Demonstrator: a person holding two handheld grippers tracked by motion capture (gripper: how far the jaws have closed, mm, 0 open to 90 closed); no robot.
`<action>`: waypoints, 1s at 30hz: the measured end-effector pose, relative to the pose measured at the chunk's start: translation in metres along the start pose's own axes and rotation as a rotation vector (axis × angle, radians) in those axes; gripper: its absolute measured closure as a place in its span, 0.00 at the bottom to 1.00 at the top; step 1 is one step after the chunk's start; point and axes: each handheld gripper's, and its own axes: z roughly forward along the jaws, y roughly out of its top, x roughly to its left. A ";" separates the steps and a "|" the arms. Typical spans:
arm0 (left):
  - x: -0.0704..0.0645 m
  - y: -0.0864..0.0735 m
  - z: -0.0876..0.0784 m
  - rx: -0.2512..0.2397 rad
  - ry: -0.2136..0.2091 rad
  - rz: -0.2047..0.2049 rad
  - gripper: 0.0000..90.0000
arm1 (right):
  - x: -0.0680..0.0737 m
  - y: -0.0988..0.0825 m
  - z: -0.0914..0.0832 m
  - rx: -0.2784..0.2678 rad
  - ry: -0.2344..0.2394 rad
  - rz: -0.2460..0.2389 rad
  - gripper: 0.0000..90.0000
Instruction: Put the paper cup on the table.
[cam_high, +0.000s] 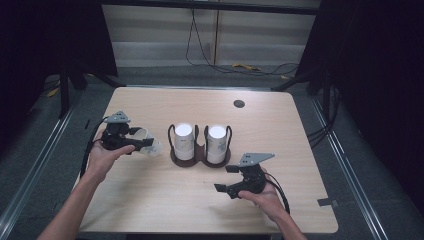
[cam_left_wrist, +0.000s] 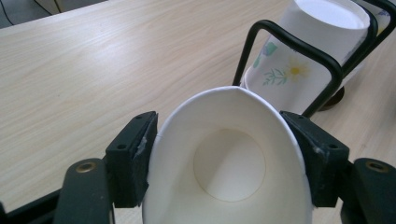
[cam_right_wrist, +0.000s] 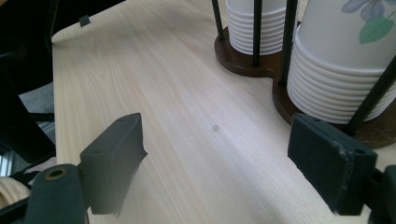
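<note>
Left gripper pinches 1 paper cup beside the cup rack. Right gripper, jaws spread, idles. Likely next: seating the cup on a stack.

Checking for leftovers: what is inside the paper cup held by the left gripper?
The paper cup in the left gripper looks empty: white walls and bare round bottom. Its lower near wall is cropped off.

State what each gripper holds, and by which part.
Left gripper holds a paper cup, jaws squeezing opposite sides of its rim. Right gripper holds nothing, open.
</note>
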 end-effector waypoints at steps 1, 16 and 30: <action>0.000 0.001 0.000 0.003 0.008 0.005 0.34 | 0.000 0.000 0.000 0.000 -0.001 -0.002 0.21; 0.011 0.015 0.018 0.113 0.074 0.044 0.33 | 0.001 -0.002 0.002 0.010 0.022 -0.015 0.21; 0.015 0.006 0.042 0.164 0.102 0.024 0.31 | 0.006 -0.001 0.005 0.020 0.020 -0.026 0.21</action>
